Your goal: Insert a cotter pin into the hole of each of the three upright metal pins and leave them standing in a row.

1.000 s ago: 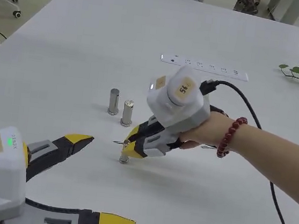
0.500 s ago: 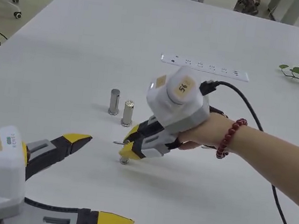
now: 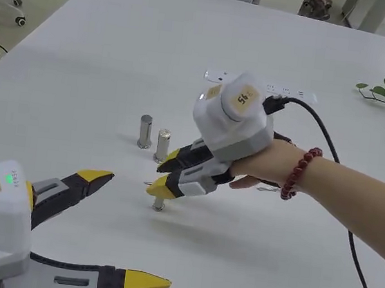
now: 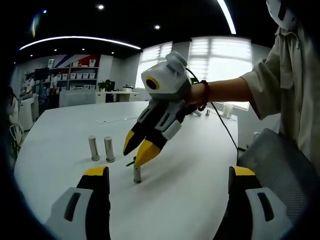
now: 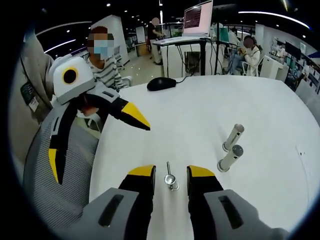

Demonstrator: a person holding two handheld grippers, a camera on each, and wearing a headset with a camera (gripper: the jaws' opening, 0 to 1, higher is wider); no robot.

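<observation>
1. Yellow-tipped, the right claw (image 5: pixel 171 171) stands a little way open over the nearest metal pin (image 5: pixel 172 183). One jaw is on each side of the pin's head, with a gap showing on both sides, so it clasps nothing.
2. A thin cotter pin (image 5: pixel 167 168) sticks out sideways from that pin's head. Whether it passes right through the hole is too small to tell.
3. This pin stands upright on the white table (image 3: pixel 106 51). The second metal pin (image 3: pixel 145 131) and the third metal pin (image 3: pixel 162 145) stand upright just beside each other, a little farther off.
4. The left claw (image 4: pixel 169 172) is spread wide and empty. It is low over the table, pointing toward the pins and well apart from them.
5. A white power strip (image 3: pixel 292 93) lies at the far side of the table, and a black cable (image 3: pixel 331 149) runs from the right claw's housing.
</observation>
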